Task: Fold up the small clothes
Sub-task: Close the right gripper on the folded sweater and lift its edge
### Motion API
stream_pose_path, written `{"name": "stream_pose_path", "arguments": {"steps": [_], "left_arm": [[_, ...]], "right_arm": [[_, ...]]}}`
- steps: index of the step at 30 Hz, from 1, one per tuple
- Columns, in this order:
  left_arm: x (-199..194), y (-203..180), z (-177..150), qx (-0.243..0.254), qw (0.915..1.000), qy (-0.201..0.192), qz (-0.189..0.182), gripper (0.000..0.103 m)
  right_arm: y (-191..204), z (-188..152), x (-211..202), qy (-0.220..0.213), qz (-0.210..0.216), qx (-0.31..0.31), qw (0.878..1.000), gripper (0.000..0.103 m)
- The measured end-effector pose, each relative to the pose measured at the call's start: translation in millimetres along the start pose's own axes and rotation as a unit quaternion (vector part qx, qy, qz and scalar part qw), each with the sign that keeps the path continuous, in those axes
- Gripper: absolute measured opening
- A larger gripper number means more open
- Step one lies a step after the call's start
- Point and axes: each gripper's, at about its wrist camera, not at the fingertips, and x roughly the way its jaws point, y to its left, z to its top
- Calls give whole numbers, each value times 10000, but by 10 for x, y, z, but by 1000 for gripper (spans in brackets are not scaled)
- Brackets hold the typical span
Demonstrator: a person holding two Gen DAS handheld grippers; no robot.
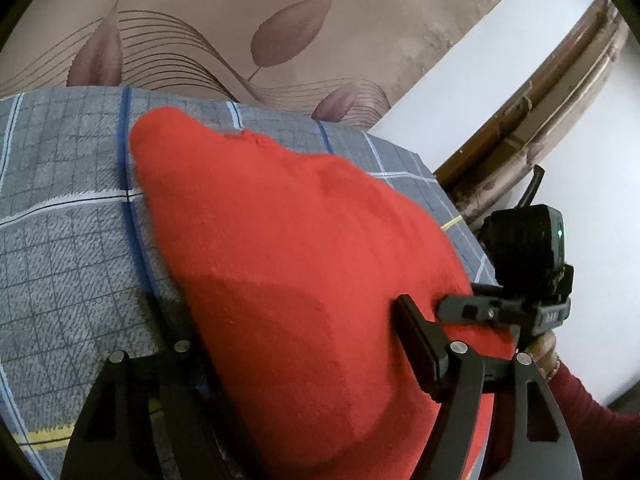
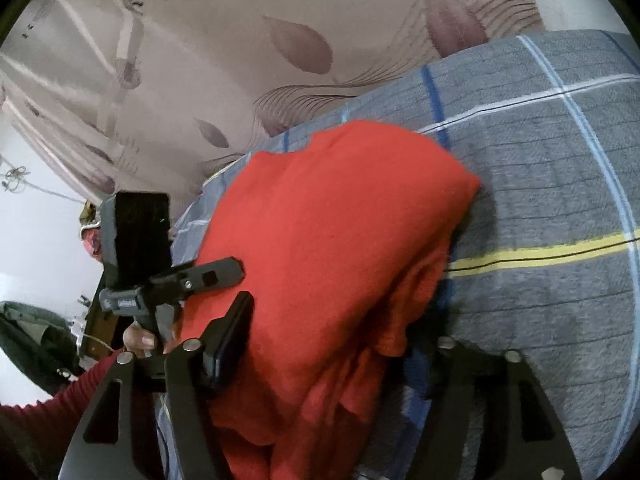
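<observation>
A red knit garment (image 1: 288,248) lies on a grey checked bedsheet (image 1: 60,216) and drapes over both grippers. In the left wrist view my left gripper (image 1: 304,360) has the cloth between its fingers; the right finger (image 1: 420,344) shows, the left one is hidden under the cloth. My right gripper (image 1: 472,308) touches the cloth's right edge. In the right wrist view the garment (image 2: 328,240) fills the middle and covers my right gripper (image 2: 320,344), whose left finger (image 2: 232,340) shows. My left gripper (image 2: 216,276) sits at the cloth's left edge.
A beige headboard with a leaf pattern (image 1: 280,36) stands behind the bed. A white wall (image 1: 480,92) and a wooden frame (image 1: 560,100) are at the right. The sheet (image 2: 560,184) stretches to the right in the right wrist view.
</observation>
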Motion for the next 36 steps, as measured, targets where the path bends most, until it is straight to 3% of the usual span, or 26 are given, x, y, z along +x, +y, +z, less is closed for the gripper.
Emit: {"name": "stream_pose_path", "arguments": {"steps": [4,6,8,12,14,15,18,20,23,27,36], "left_arm": [[-5,-59,-46,166,9997,-54,174,77],[-2,-75,-55,203,9995,-70,229,77],[-10,-70,-61,198,9995,-83,232,78],[-17,-65,-74,187,9995,-118,239,78],[-21,-67,-80,185,9994,-132,250,78],[-23,-68,-82,184,9994,-142,262,78],[-37,-65,-90,175,9993,-174,283,78],[-43,-68,-88,182,9993,-177,286,79],[-42,-78,-87,222,9991,-167,312,79],[-44,-73,-82,206,9992,-174,303,80],[-28,-82,-78,214,9991,-179,316,80]], "right_arm": [[-108,-32,-284,-342,-315,345,9983,59],[-21,-109,-435,-488,-124,362,9981,59],[117,-193,-496,-409,213,290,9985,58],[332,-317,-403,-50,36,0,10000,58],[353,-308,-343,-74,-81,-143,9998,30],[346,-285,-315,-96,-234,-177,9995,10],[209,-235,-339,-350,-412,44,9985,8],[47,-283,-335,-341,-503,311,9977,8],[-53,-380,-310,-312,-217,464,9982,9],[-73,-312,-339,-346,46,580,9977,17],[-22,4,-386,-596,-245,456,9969,37]]}}
